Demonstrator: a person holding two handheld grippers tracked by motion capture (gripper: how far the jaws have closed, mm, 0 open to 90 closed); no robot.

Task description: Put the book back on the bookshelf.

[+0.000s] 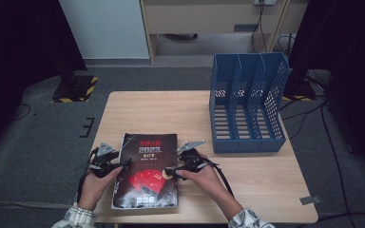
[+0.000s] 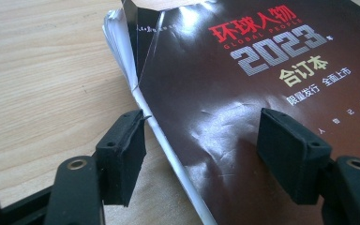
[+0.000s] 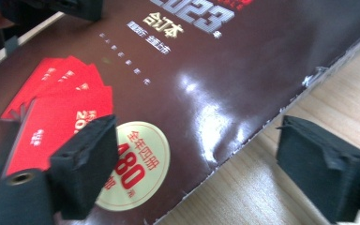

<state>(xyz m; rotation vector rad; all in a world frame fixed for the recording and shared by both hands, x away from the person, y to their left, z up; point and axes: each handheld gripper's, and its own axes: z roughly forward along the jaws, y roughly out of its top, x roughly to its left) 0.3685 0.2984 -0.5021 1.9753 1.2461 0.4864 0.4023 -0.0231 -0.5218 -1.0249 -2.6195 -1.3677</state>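
Note:
A thick magazine point(image 1: 145, 171) with a dark glossy cover, red and white lettering and red cards printed on it lies flat near the table's front edge. My left gripper point(image 1: 119, 165) stands at its left side. In the left gripper view the magazine point(image 2: 243, 93) has its page edge between the open jaws of my left gripper point(image 2: 201, 150), one pad beside the pages and the other over the cover. My right gripper point(image 1: 171, 172) is at the right side. In the right gripper view the jaws of my right gripper point(image 3: 192, 173) straddle the edge of the magazine point(image 3: 192, 61), wide apart.
A blue plastic file rack point(image 1: 247, 104) with three slots stands at the table's back right. The light wooden table point(image 1: 247, 175) has bare room right of the magazine and behind it. Grey carpet surrounds the table.

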